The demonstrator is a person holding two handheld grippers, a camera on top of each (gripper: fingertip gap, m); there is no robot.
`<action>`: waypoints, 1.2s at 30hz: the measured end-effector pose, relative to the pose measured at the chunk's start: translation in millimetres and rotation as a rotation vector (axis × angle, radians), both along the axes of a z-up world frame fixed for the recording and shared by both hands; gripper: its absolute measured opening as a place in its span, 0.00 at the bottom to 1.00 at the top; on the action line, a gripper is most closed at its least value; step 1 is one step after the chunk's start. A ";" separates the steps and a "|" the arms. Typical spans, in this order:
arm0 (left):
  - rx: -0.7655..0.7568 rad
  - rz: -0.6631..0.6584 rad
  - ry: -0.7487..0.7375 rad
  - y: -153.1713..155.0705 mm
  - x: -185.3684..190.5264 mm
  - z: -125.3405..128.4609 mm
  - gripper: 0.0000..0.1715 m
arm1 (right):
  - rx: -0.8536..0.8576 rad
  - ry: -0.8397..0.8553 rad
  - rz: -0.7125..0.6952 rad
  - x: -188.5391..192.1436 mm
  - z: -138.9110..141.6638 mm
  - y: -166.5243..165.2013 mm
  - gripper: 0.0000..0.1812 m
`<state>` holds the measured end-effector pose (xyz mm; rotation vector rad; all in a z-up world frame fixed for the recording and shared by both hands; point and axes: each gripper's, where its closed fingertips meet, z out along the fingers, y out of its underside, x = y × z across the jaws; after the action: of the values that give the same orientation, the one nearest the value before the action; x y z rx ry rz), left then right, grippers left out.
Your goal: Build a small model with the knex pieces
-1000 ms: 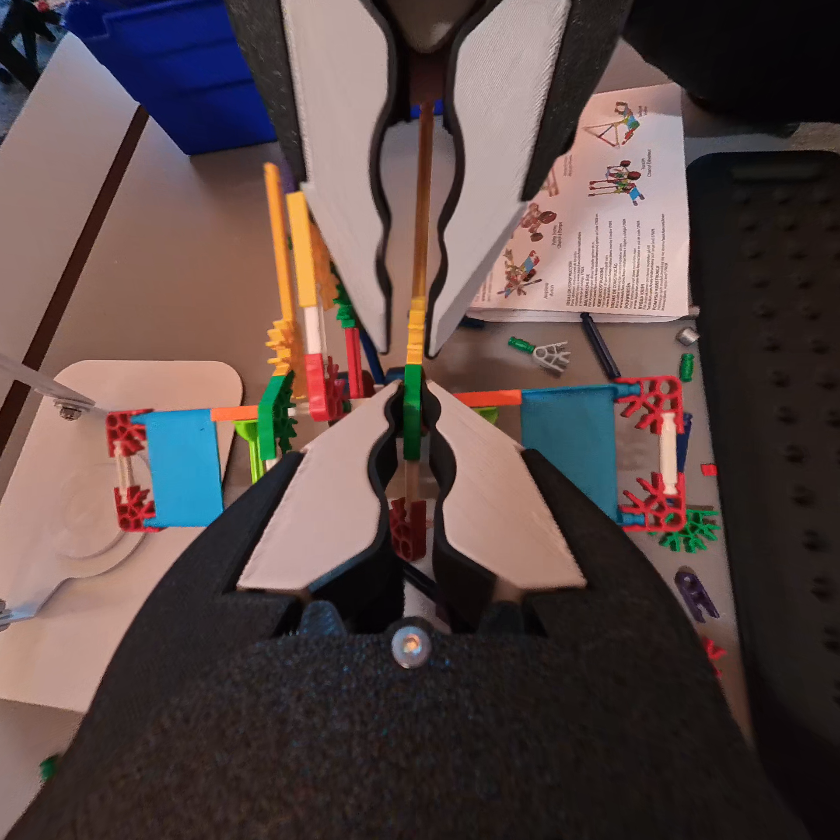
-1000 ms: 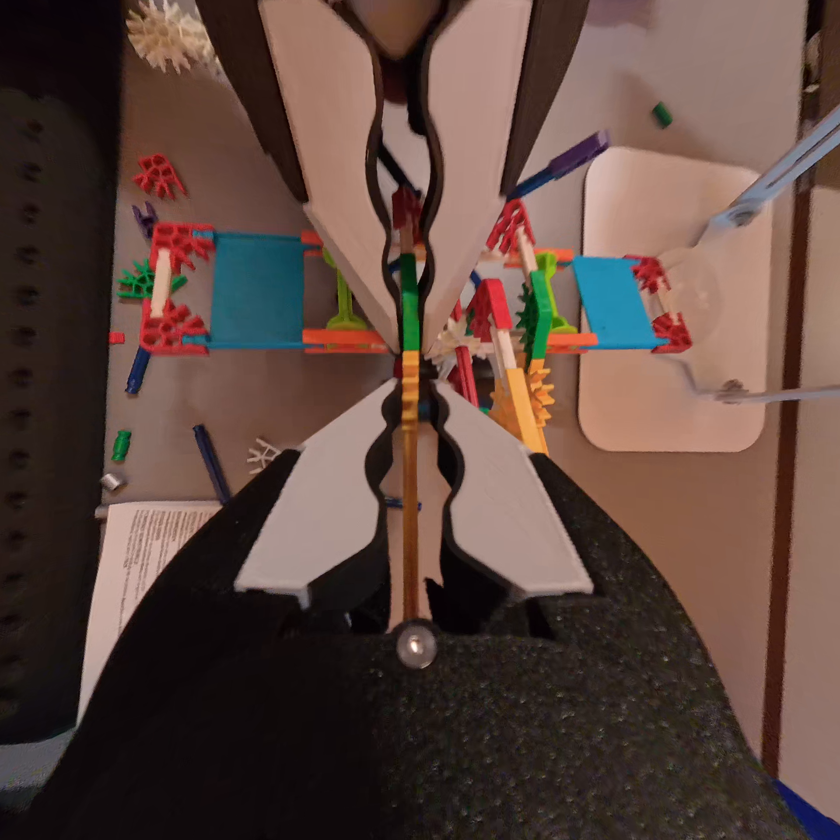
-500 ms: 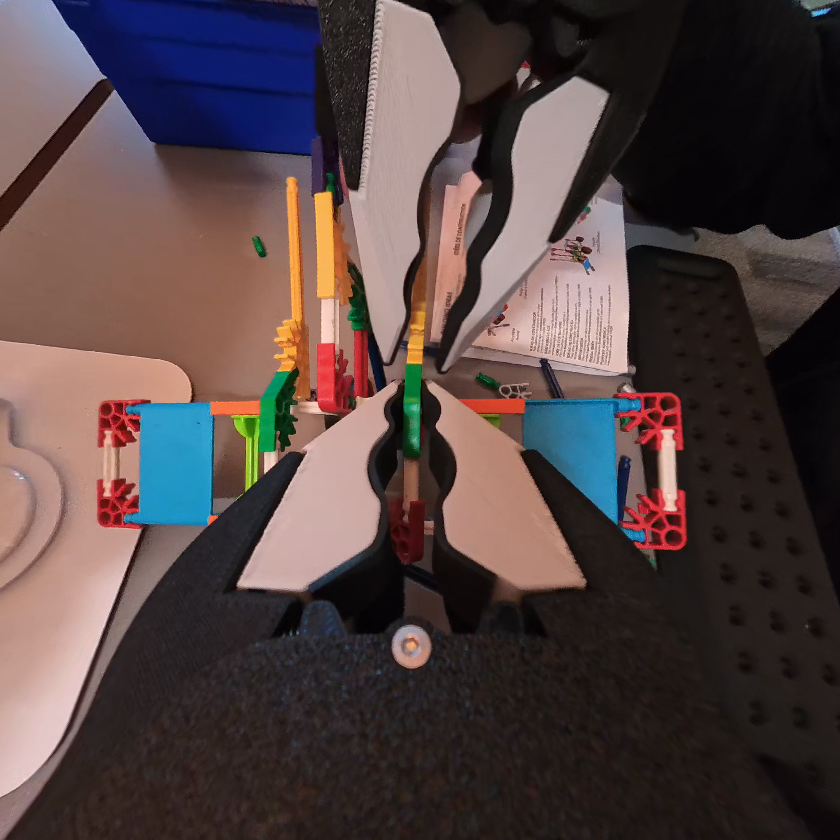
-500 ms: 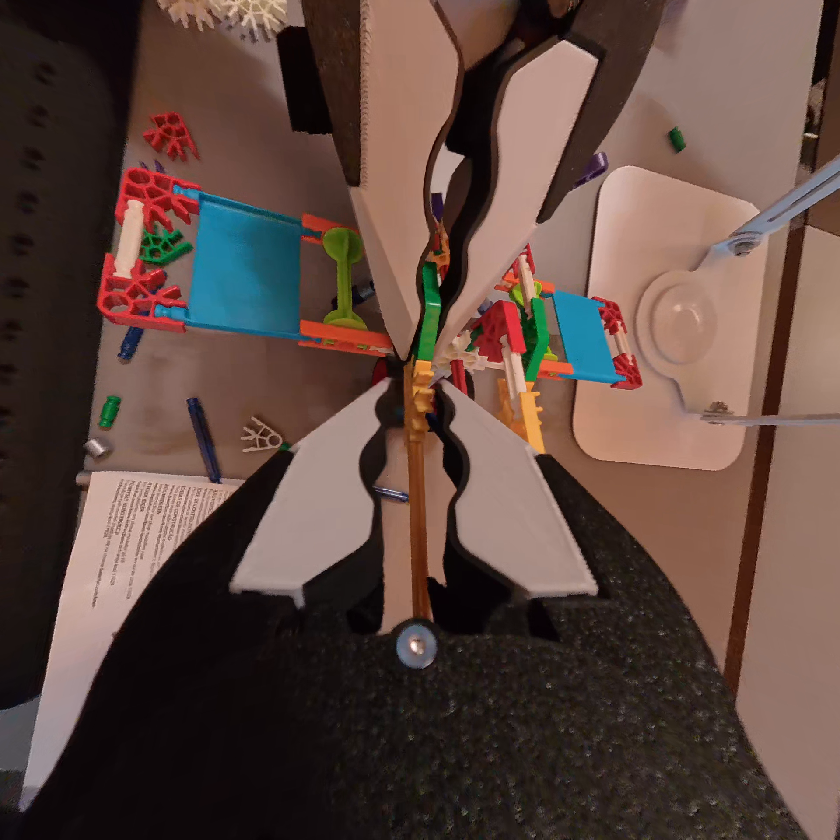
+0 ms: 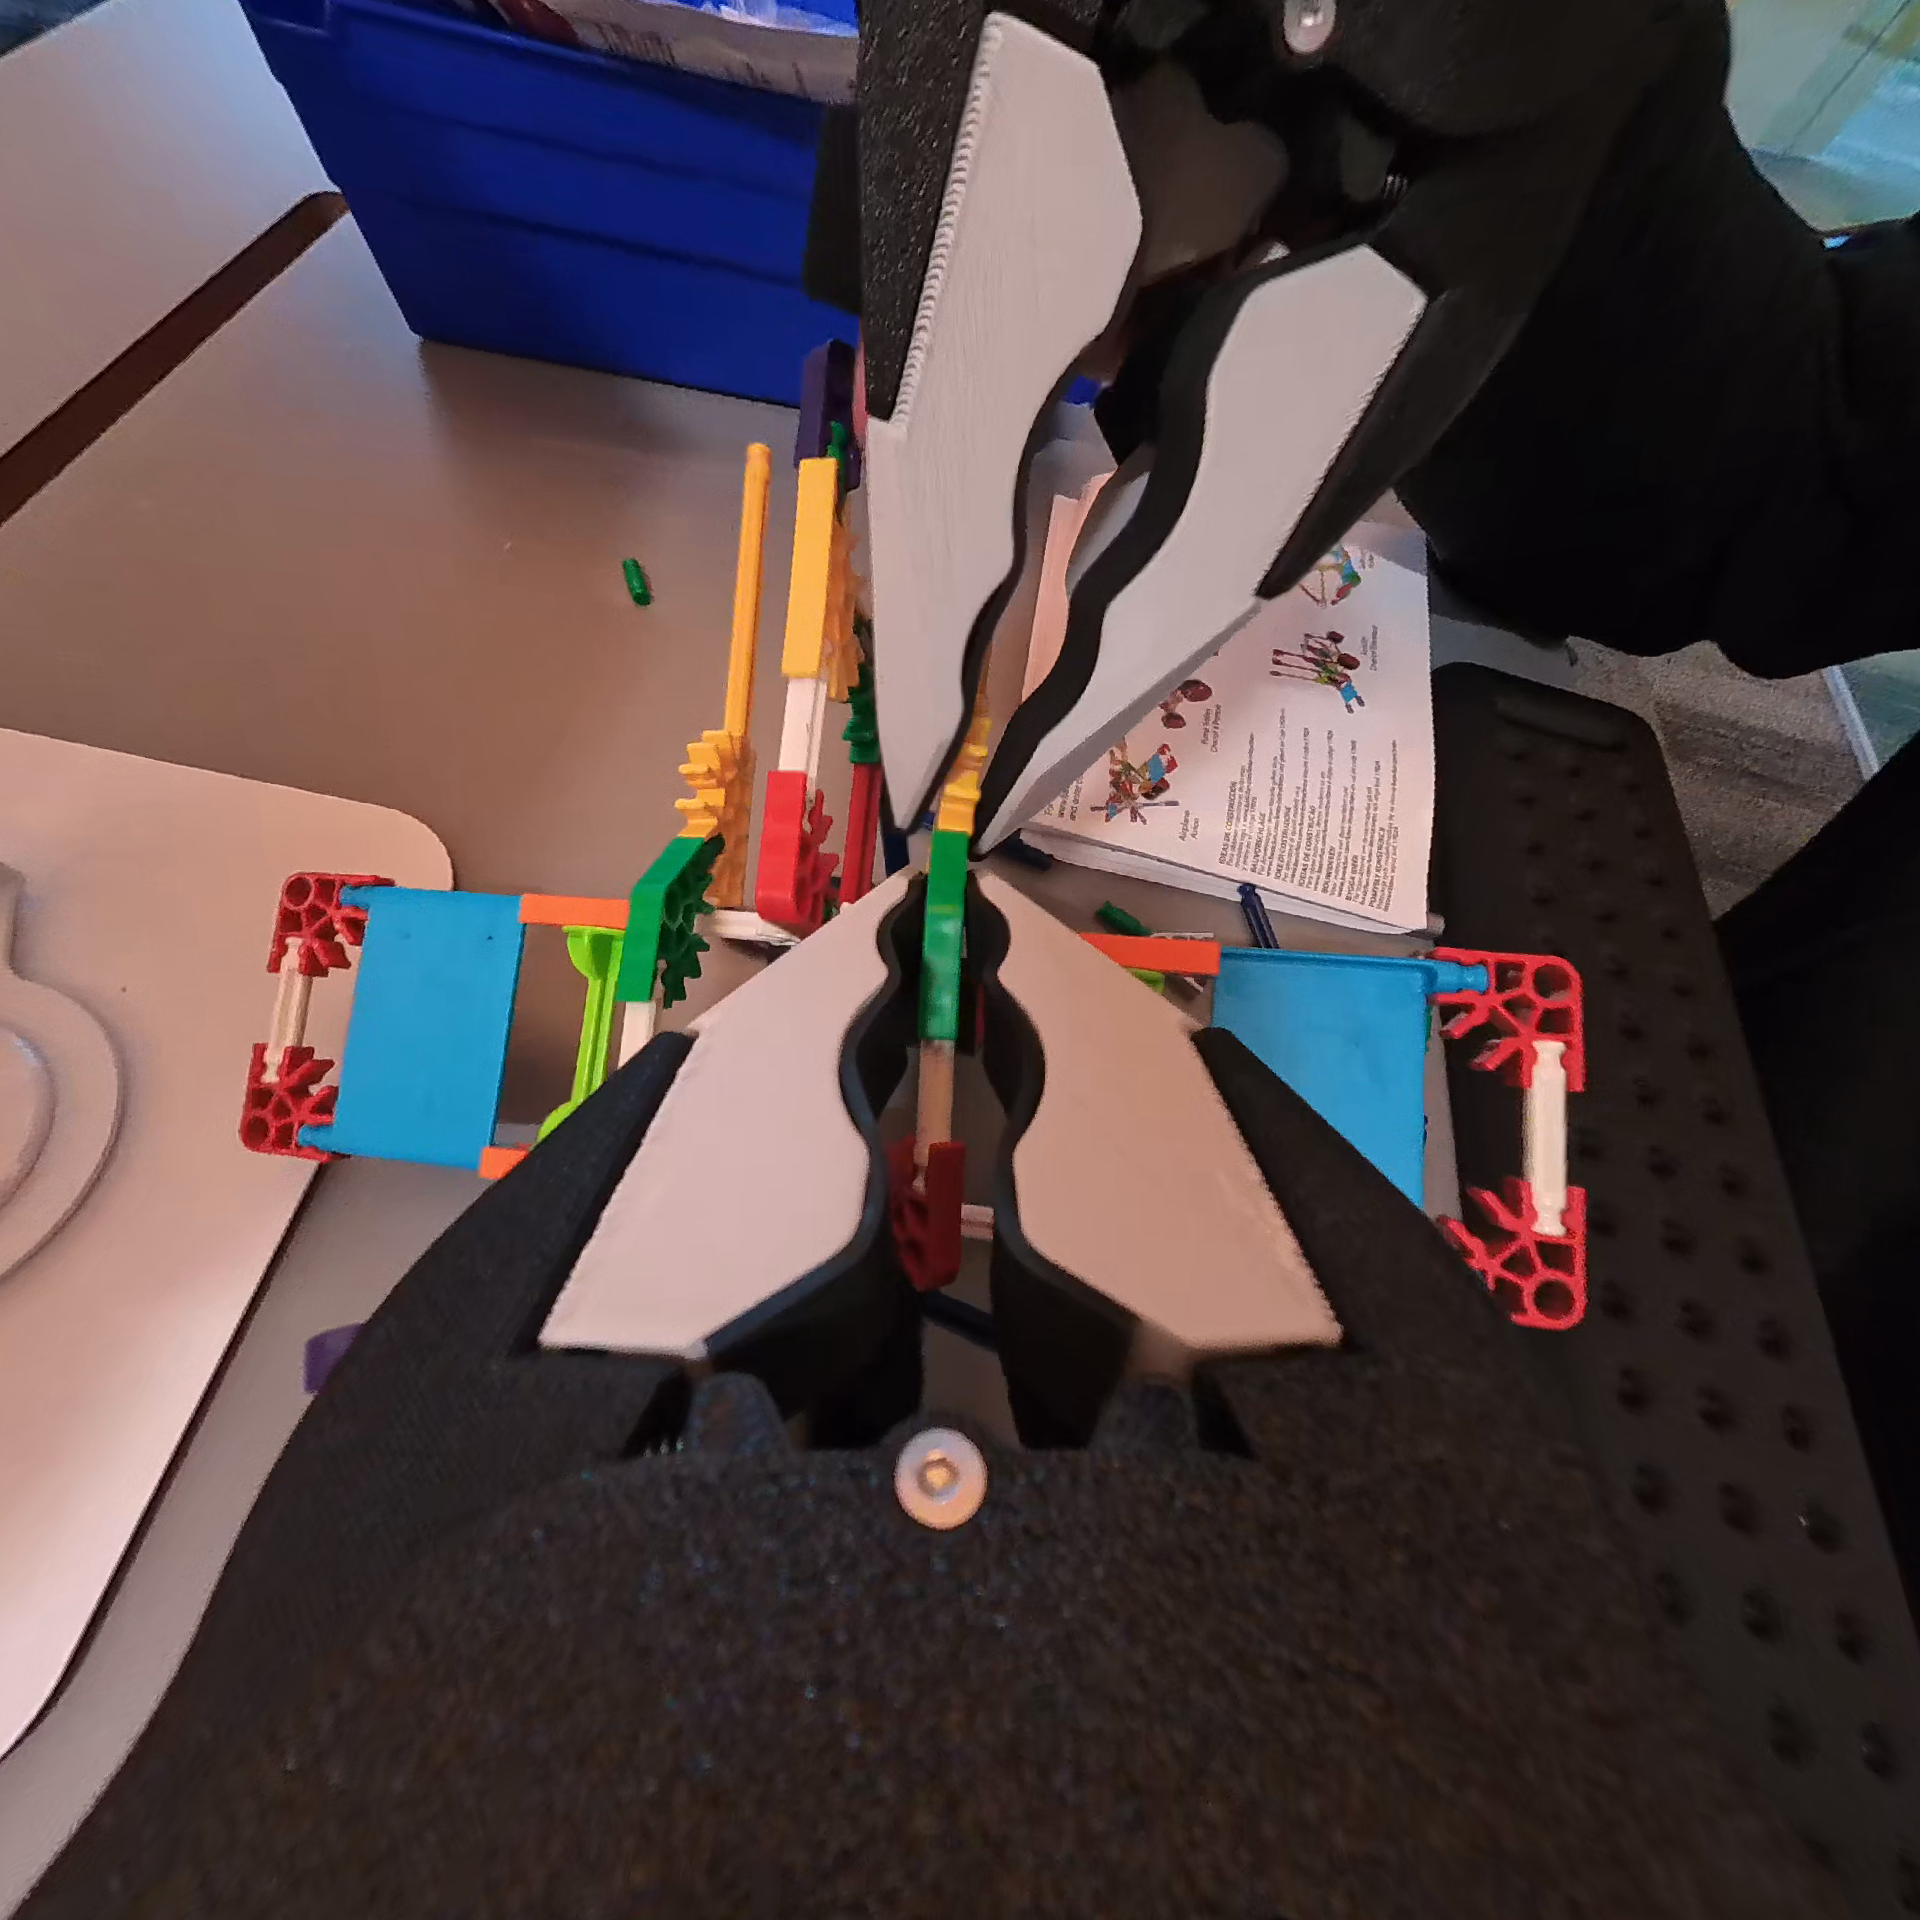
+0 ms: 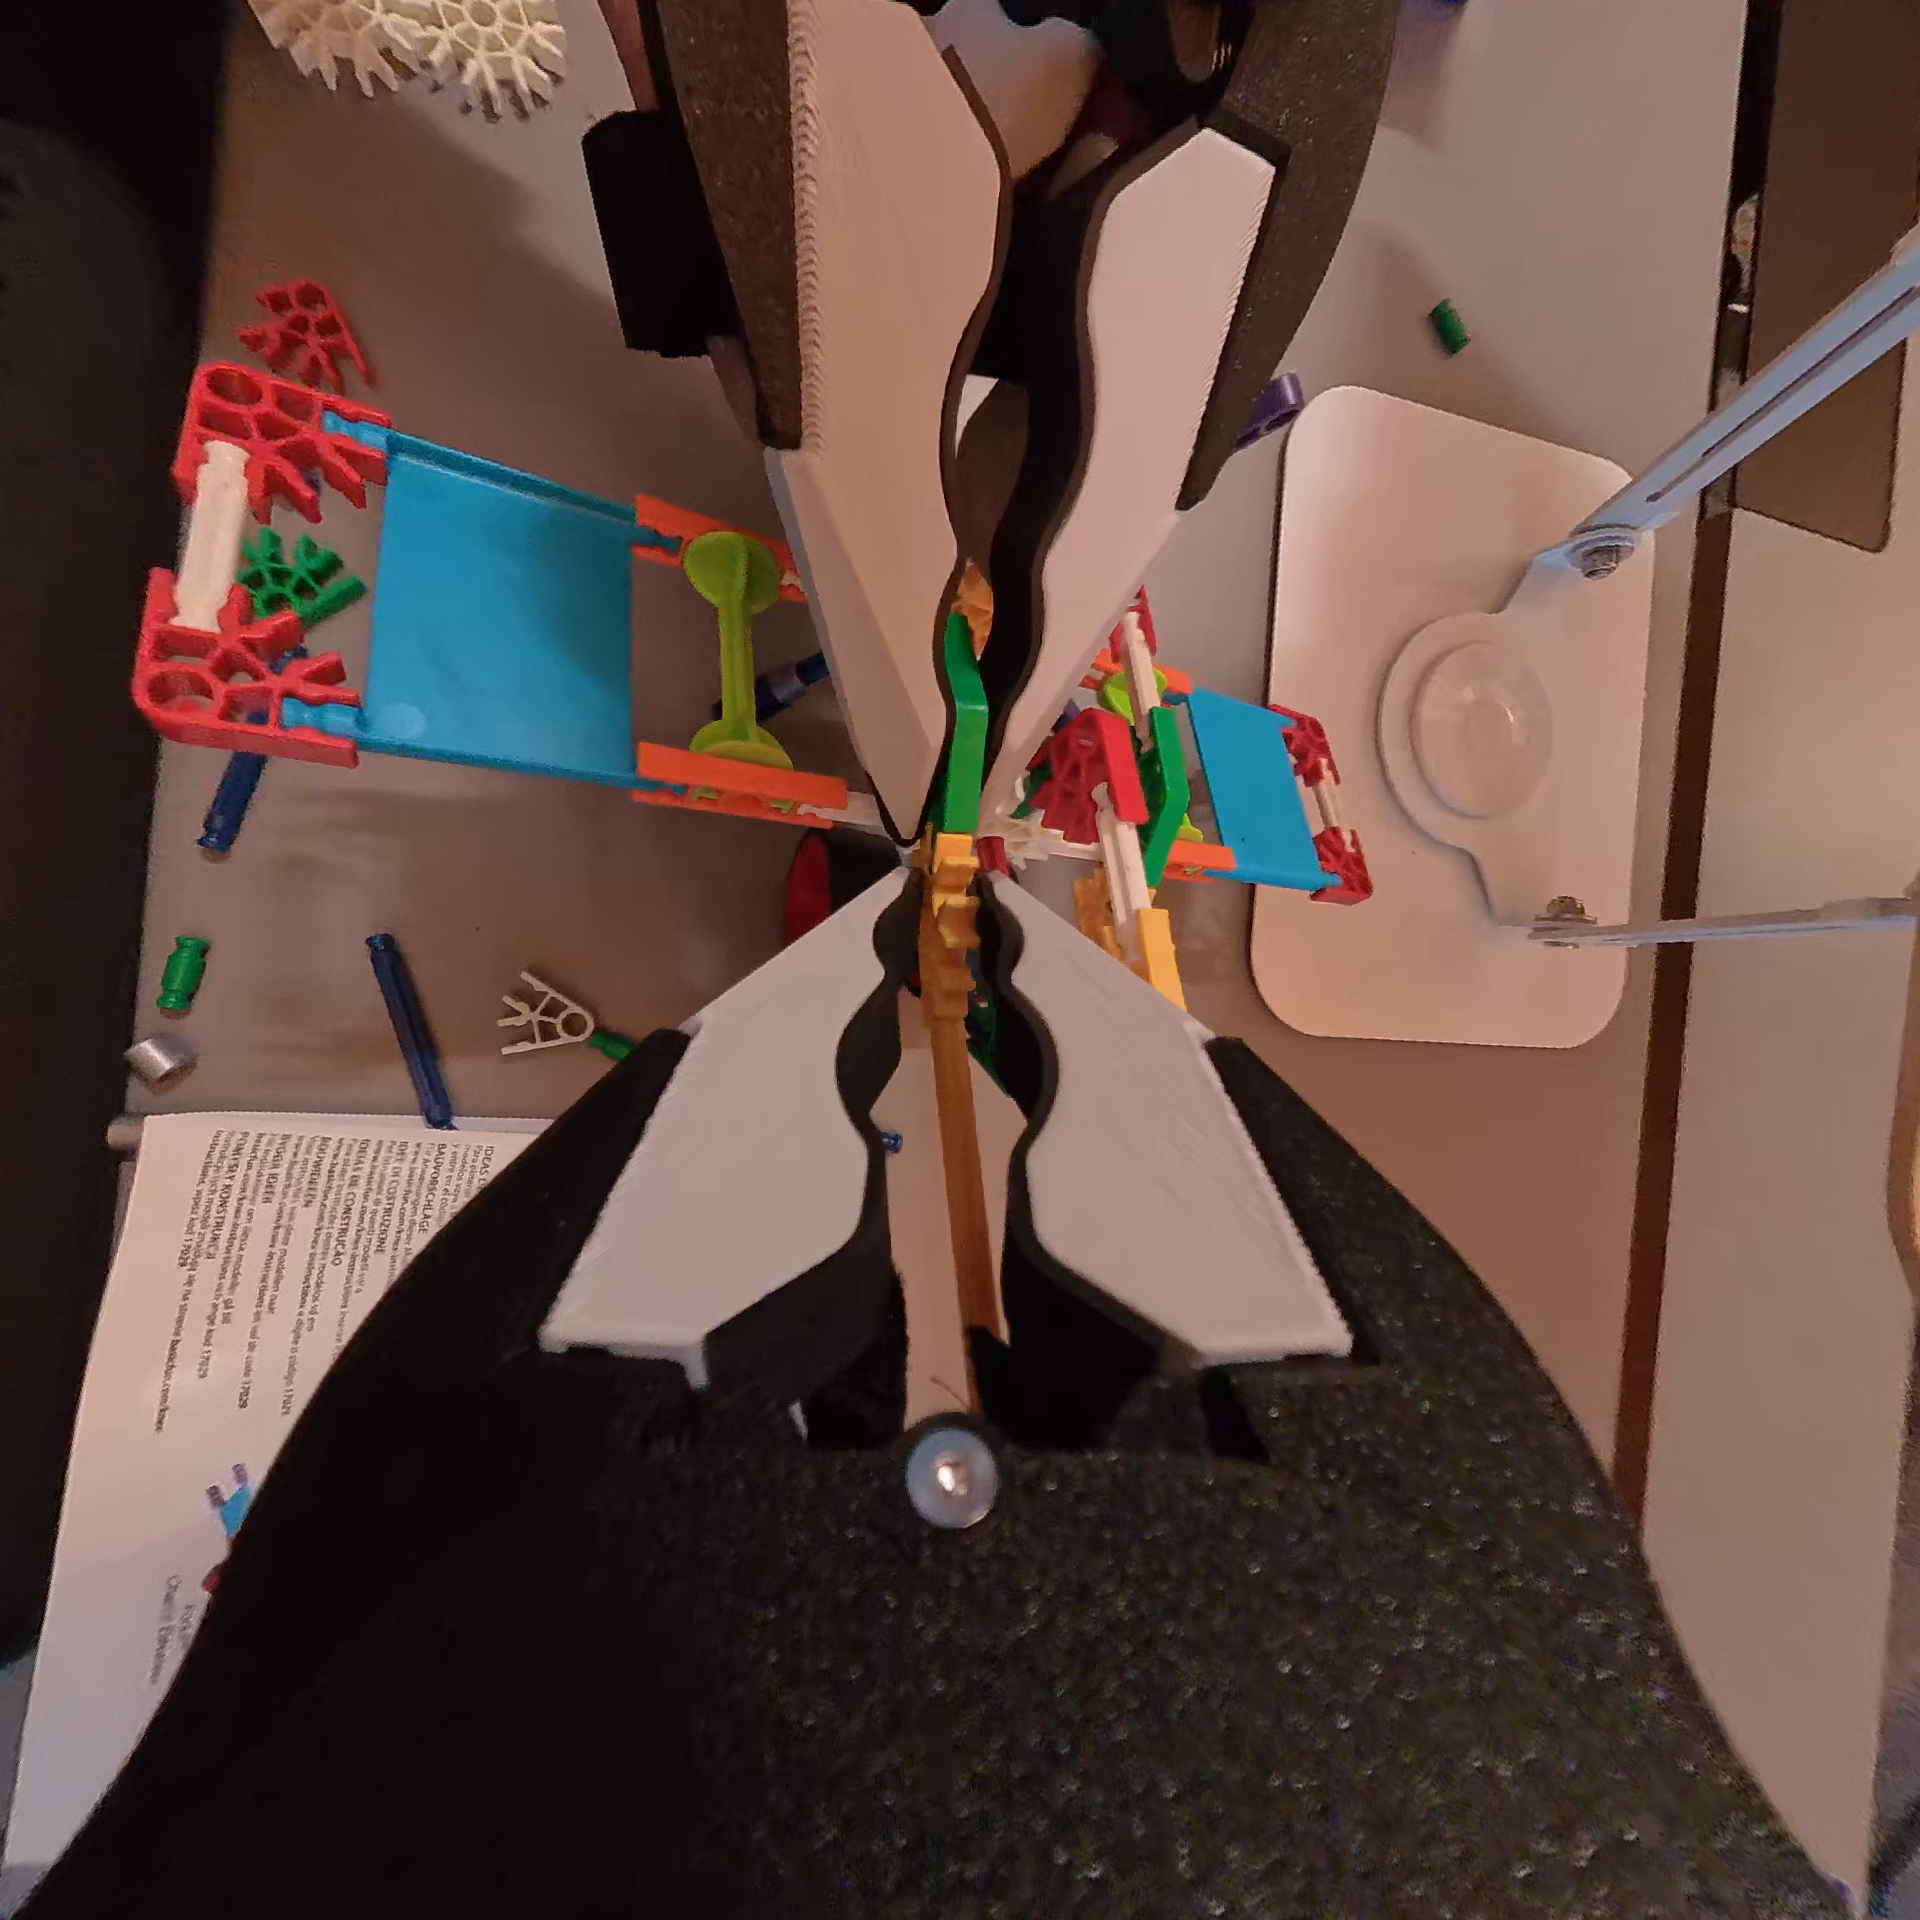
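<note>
Between the two sets of fingertips, meeting tip to tip: one thin line of parts, running near to far along both tools. Left gripper [image 5: 943, 883] clamped on the green connector [image 5: 943, 966], tan rod and red connector [image 5: 928, 1210] trailing back toward its body. Right gripper [image 6: 948, 883] clamped on the yellow connector [image 6: 951, 914], long yellow rod [image 6: 961, 1164] lying back between its fingers. Blue panels [image 5: 431, 1023] out to left and right; instruction sheet [image 5: 1278, 769] on the table [image 5: 343, 540] beyond.

place: office-like room | cues: tan desk [image 5: 395, 582], blue storage bin [image 5: 582, 208], instruction sheet [image 5: 1299, 748]
</note>
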<state>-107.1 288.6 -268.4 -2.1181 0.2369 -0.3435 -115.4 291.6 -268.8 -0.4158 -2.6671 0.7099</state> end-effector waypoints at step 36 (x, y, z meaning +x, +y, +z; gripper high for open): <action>-0.009 -0.018 0.125 -19.3 -2.5 9.8 0.10 | -0.043 -0.046 -0.019 1.5 -2.3 -3.5 0.03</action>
<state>-109.5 269.3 -258.6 -2.1497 0.3279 -0.2237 -113.9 288.1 -271.0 -0.4740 -2.6911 0.7618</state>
